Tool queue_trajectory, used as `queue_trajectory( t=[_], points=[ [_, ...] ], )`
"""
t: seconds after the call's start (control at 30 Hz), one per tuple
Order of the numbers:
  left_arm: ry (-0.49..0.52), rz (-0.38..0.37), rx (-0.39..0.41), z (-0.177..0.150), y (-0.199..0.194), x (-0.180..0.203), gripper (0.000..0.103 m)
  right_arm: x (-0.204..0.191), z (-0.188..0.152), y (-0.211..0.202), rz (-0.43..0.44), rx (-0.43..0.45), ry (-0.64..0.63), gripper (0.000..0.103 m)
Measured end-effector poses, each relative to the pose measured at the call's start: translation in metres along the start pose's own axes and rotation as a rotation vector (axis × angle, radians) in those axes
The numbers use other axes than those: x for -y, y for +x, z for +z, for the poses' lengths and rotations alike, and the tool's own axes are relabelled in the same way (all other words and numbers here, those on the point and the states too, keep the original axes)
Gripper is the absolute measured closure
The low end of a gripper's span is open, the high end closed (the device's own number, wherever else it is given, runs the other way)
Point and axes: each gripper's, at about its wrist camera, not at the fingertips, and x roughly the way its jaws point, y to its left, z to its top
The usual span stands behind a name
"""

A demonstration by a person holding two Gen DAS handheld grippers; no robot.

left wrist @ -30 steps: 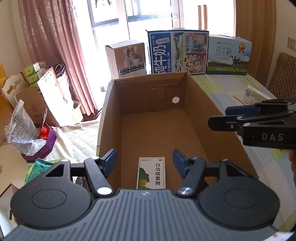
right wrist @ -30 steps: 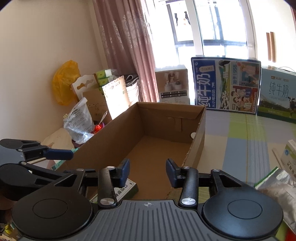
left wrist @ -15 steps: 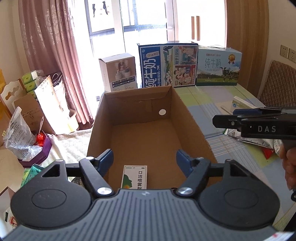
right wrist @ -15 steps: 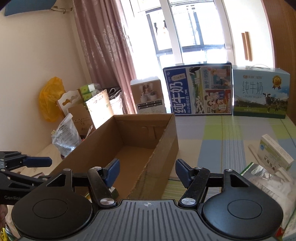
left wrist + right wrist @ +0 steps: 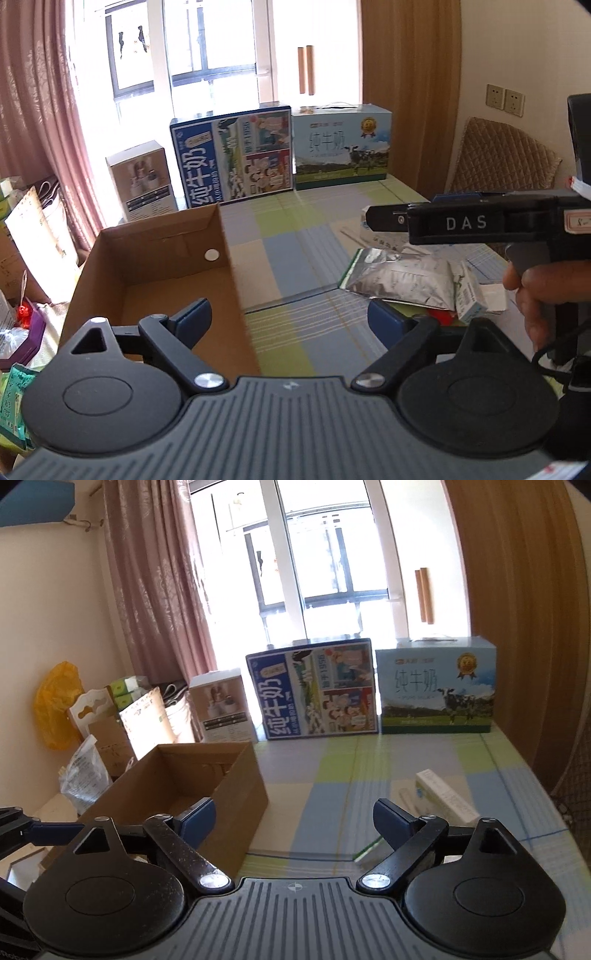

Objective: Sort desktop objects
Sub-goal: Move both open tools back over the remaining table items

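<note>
Both tools empty, jaws gaping. Right tool is hovering nearer the remaining items: foil pouch lying flat on the desk, right of the box, long axis running left-right across the approach.

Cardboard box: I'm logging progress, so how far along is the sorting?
Done: unclear; the visible part of the cardboard box floor looks bare. In hand: nothing, the left tool and right tool are both open and empty. Left: the foil pouch, small carton and long white box lie on the table.
</note>
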Motion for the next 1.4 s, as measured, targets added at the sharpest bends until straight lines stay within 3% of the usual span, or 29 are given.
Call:
queue_trajectory(
  t=[0.23, 0.4, 0.6, 0.97, 1.4],
  points=[
    [0.031, -0.101, -0.011, 0.009, 0.019, 0.049, 0.005, 0.072, -0.002, -0.042, -0.129, -0.031, -0.073, 0.003],
    [0.055, -0.169, -0.045, 0.007, 0.046, 0.084, 0.001, 0.124, -0.037, -0.067, -0.209, -0.089, -0.066, 0.002],
    [0.044, -0.249, -0.115, -0.001, 0.092, 0.121, 0.001, 0.161, -0.085, -0.081, -0.265, -0.193, -0.145, 0.002],
    [0.104, -0.335, -0.189, -0.018, 0.151, 0.171, 0.002, 0.201, -0.125, -0.063, -0.240, -0.344, -0.139, 0.002],
    [0.125, -0.358, -0.220, -0.024, 0.176, 0.180, 0.002, 0.221, -0.132, -0.046, -0.232, -0.386, -0.126, 0.002]
  ],
)
